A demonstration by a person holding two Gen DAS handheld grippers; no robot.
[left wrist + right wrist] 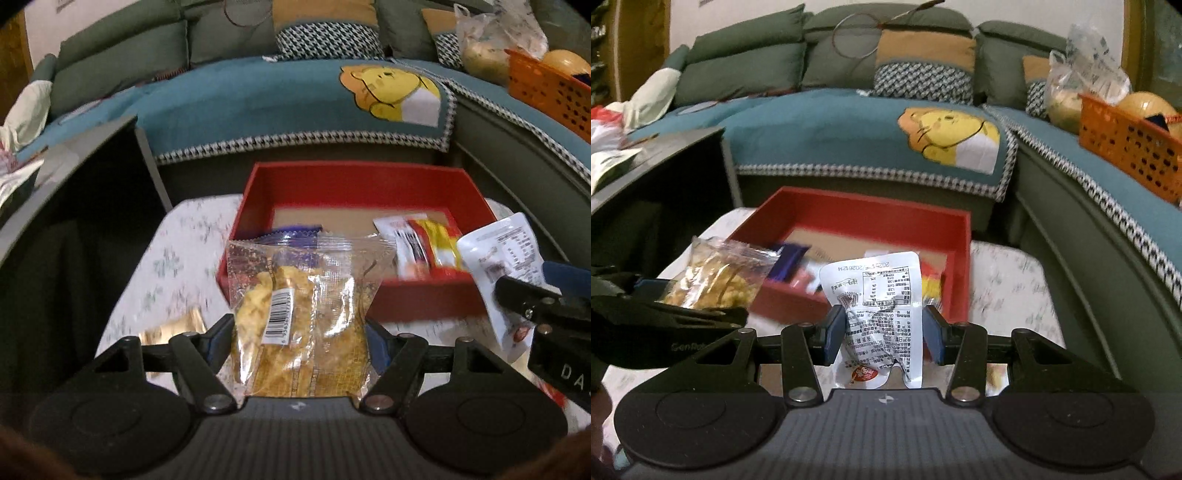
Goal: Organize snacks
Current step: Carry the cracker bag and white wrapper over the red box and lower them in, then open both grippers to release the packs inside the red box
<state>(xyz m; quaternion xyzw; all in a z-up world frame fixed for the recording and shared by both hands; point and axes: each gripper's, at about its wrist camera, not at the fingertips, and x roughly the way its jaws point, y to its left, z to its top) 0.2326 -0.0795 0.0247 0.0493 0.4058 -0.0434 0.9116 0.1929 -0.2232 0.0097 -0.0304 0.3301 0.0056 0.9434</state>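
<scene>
My left gripper (299,332) is shut on a clear bag of yellow snacks (295,314), held upright just before the near wall of the red box (354,177). The bag also shows in the right wrist view (713,277). My right gripper (884,332) is shut on a white snack pouch (879,310), held in front of the red box (871,210). The pouch also shows in the left wrist view (506,266). Inside the box lie a purple packet (291,234) and a red-yellow-white packet (424,243).
The box stands on a small table with a floral cloth (177,258). A gold wrapper (173,326) lies on the cloth at the left. A dark side table (657,173) stands left. A teal-covered sofa (831,125) is behind, with an orange basket (1126,147) at the right.
</scene>
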